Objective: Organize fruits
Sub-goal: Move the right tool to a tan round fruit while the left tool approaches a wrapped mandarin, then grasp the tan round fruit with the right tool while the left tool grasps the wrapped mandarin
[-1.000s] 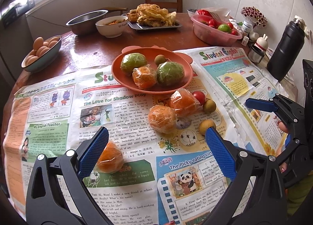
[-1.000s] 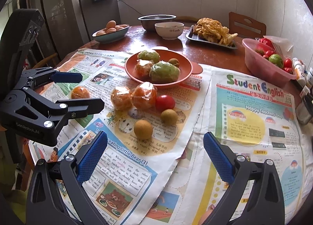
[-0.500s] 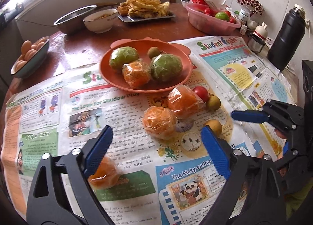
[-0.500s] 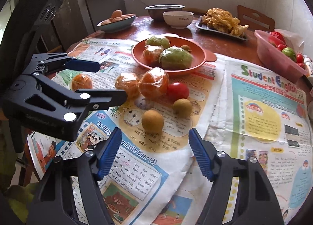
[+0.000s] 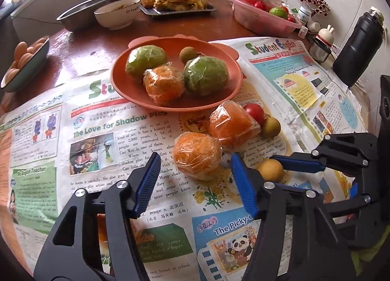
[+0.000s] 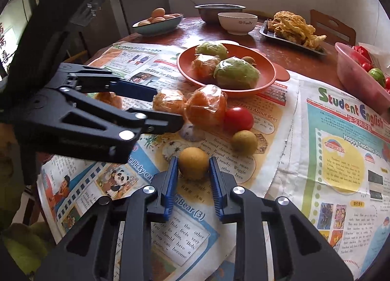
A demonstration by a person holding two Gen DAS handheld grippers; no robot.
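Right gripper (image 6: 193, 171) sitting w/ fingers either side of small yellow fruit (image 6: 193, 163) on newspaper (image 6: 268, 173), not yet clamping, left gripper (image 5: 195, 178) hanging agape just before wrapped orange (image 5: 197, 155), orange plate (image 5: 117, 81) lying beyond.

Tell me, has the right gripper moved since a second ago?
Yes. The right gripper has come forward and narrowed around the small yellow fruit on the newspaper, which earlier lay well ahead of it.
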